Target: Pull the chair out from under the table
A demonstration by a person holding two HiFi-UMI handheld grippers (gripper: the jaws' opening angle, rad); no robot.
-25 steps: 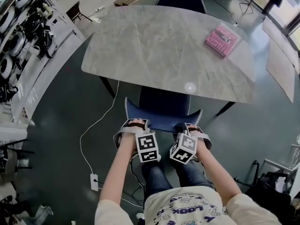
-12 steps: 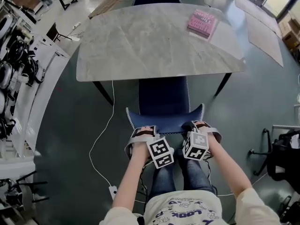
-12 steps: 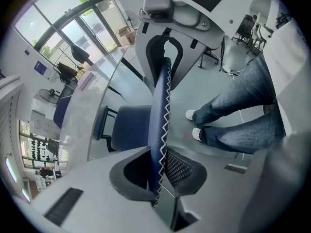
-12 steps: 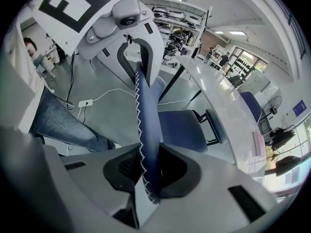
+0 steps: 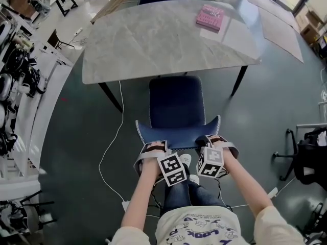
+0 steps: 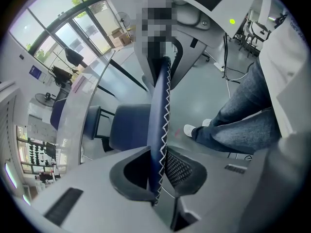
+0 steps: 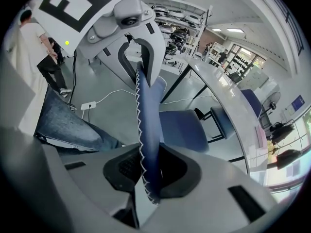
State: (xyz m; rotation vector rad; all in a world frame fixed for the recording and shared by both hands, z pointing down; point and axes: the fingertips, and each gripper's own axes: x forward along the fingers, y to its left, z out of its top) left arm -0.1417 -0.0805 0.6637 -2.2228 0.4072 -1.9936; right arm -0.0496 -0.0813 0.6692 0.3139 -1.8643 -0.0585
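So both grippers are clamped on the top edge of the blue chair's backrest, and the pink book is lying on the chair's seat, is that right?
Not quite: the head view shows the pink book lying on the grey table, near its far right corner, not on the seat. The left gripper and right gripper are indeed clamped on the top edge of the backrest.

The chair (image 5: 176, 103) has slid out from under the counter (image 5: 153, 40): a second ago most of its seat was hidden beneath the near edge, and now the whole seat shows below that edge. The left tool (image 5: 153, 146) and right tool (image 5: 216, 140) have drawn back with the backrest (image 5: 176, 132). The counter sits nearer the frame's top, the pink book (image 5: 210, 18) has gone from upper right to upper middle, and a white shoe (image 5: 185, 160) now shows between the tools
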